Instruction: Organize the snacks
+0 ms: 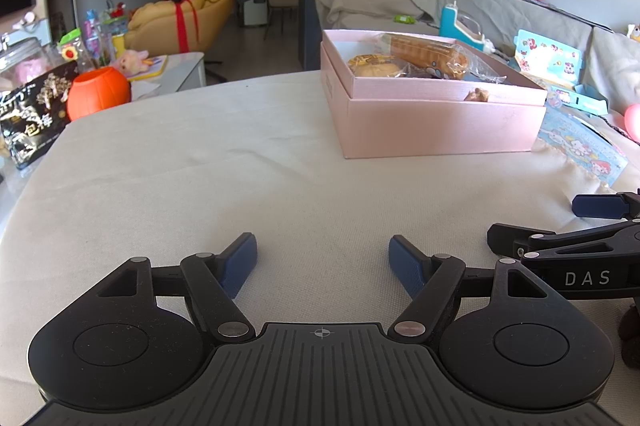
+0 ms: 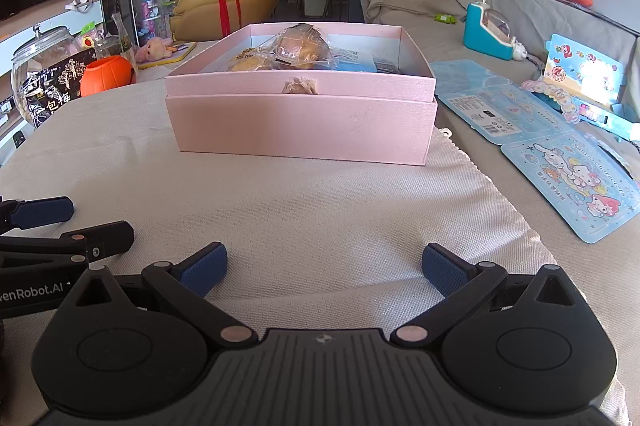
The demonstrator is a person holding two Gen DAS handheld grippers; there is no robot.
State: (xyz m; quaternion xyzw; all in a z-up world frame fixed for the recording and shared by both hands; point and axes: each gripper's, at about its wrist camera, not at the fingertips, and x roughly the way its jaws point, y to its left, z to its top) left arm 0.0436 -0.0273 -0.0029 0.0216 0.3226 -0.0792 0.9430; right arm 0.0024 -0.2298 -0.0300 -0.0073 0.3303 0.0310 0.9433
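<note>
left gripper (image 1: 323, 262) sits low over the cloth, jaws spread wide and nothing between them, blue pads (image 1: 240, 262) angled outward. right gripper (image 2: 324, 268) is just the same, wide open and empty, hovering close to the beige tablecloth (image 2: 320, 198). the two tools are side by side, each one poking into the edge of the other's view. out ahead, the pink box (image 2: 300, 126) stands on the cloth, lid off and apparently nested beneath it, a small bow-like tab (image 2: 299, 86) on its front wall. inside it, wrapped snacks (image 2: 292, 52) in clear crinkly plastic, golden-brown pastries piled toward the middle, with some blue-and-white packets to the right of them. from the left wrist view the box lies ahead and to the right, a long wrapped pastry (image 1: 428, 56) lying across the top. off the cloth's right edge, blue cartoon sticker cards (image 2: 576, 186) lie spread out on the grey sofa cover. far left, an orange pumpkin-shaped pot (image 2: 107, 74) beside a black snack bag (image 2: 52, 86) with white lettering, leaning against a glass jar (image 2: 44, 46).
</note>
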